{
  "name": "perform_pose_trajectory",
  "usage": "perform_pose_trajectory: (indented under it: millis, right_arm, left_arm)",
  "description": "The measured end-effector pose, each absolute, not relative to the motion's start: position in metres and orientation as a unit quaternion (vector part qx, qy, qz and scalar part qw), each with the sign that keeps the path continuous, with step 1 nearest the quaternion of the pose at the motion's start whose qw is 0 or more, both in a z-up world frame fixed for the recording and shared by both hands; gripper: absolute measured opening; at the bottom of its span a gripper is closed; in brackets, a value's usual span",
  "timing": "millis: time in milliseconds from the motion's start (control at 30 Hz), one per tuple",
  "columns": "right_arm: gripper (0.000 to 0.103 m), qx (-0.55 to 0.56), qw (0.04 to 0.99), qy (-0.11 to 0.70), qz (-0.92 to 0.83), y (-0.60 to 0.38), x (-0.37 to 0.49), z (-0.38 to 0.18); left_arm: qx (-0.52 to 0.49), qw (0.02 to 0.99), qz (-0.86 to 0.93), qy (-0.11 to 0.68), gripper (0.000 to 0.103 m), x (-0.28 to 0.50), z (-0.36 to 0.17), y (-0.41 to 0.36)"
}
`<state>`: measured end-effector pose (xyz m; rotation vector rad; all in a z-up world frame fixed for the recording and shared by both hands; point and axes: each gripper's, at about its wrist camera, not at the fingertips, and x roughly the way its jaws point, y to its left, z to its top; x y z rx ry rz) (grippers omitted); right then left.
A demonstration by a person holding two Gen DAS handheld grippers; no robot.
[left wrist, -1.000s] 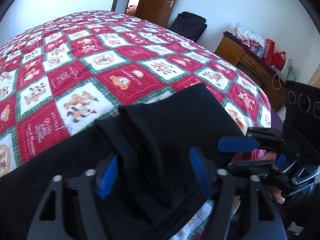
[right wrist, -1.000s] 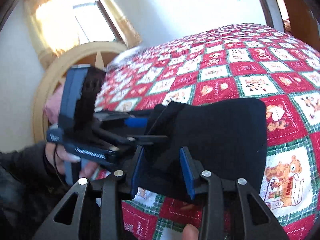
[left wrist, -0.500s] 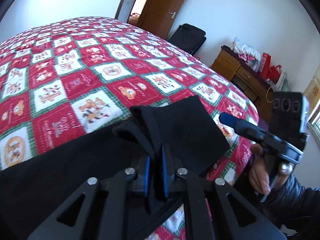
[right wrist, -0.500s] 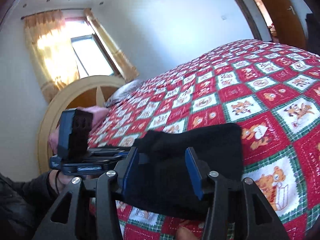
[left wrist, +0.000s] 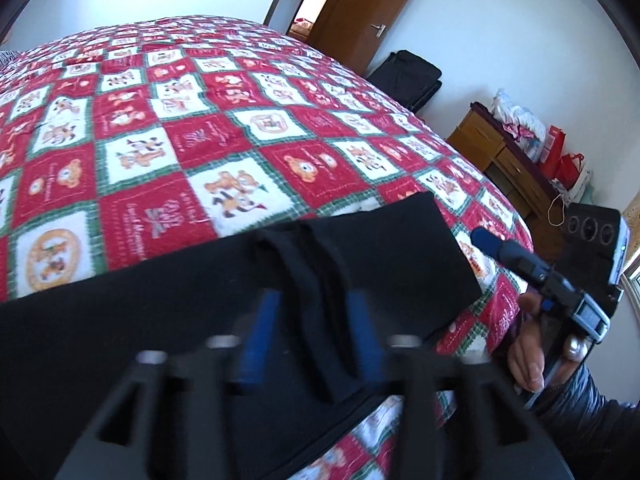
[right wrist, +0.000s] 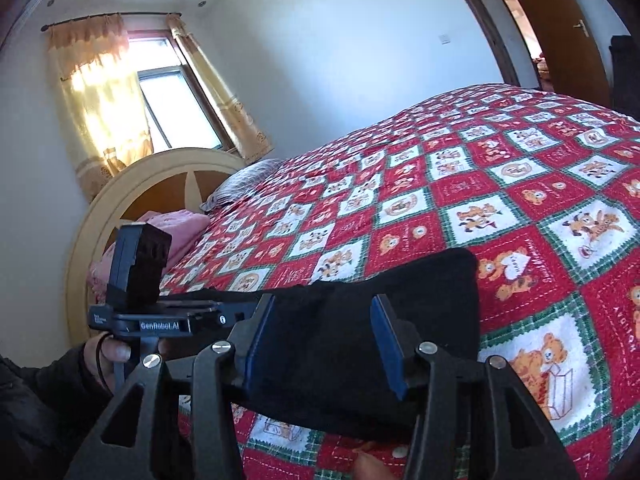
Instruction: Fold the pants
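Note:
The black pants (left wrist: 168,304) lie along the near edge of the bed, their end (right wrist: 436,292) folded flat on the red quilt (left wrist: 168,152). My left gripper (left wrist: 314,312) is blurred, its blue pads apart, with a raised ridge of pants fabric (left wrist: 320,280) standing between them. My right gripper (right wrist: 324,320) is open, its blue pads on either side of the pants end without squeezing it. The right gripper also shows in the left wrist view (left wrist: 520,260), beside the pants end, and the left gripper's body in the right wrist view (right wrist: 160,320).
The quilt (right wrist: 480,184) covers the whole bed. A round wooden headboard (right wrist: 132,196) and pink pillows (right wrist: 180,232) are to the left. A wooden dresser (left wrist: 504,168), a black suitcase (left wrist: 408,76) and a brown door (left wrist: 360,12) stand beyond the bed's far side.
My left gripper, shut on the pants fold half a second ago, has opened and let the fabric go. The right gripper stays open and has drawn back slightly.

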<state>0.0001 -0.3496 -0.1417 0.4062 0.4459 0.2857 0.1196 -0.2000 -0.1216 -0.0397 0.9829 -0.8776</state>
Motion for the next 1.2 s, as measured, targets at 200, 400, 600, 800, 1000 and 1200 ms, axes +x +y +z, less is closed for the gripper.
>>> perform_pose_trajectory:
  millis: [200, 400, 600, 800, 1000, 1200]
  right_arm:
    - [0.050, 0.203, 0.946, 0.218, 0.127, -0.354, 0.002, -0.142]
    - [0.051, 0.199, 0.947, 0.216, 0.127, -0.354, 0.001, -0.141]
    - [0.051, 0.202, 0.951, 0.201, 0.123, -0.357, -0.004, -0.138]
    - [0.050, 0.195, 0.952, 0.197, 0.129, -0.354, -0.005, -0.136]
    - [0.050, 0.157, 0.952, 0.206, 0.161, -0.332, -0.006, -0.137]
    - [0.051, 0.111, 0.936, 0.259, 0.212, -0.298, 0.003, -0.149]
  left_arm:
    - [-0.010, 0.783, -0.416, 0.462, 0.070, 0.118, -0.125, -0.220]
    - [-0.005, 0.776, -0.414, 0.476, 0.010, 0.122, -0.137, -0.230]
    - [-0.035, 0.779, -0.421, 0.463, 0.006, 0.118, -0.120, -0.205]
    - [-0.065, 0.785, -0.405, 0.464, 0.006, 0.124, -0.104, -0.159]
    - [-0.072, 0.787, -0.374, 0.486, 0.006, 0.131, -0.127, -0.132]
    - [-0.077, 0.784, -0.365, 0.495, 0.006, 0.132, -0.145, -0.128]
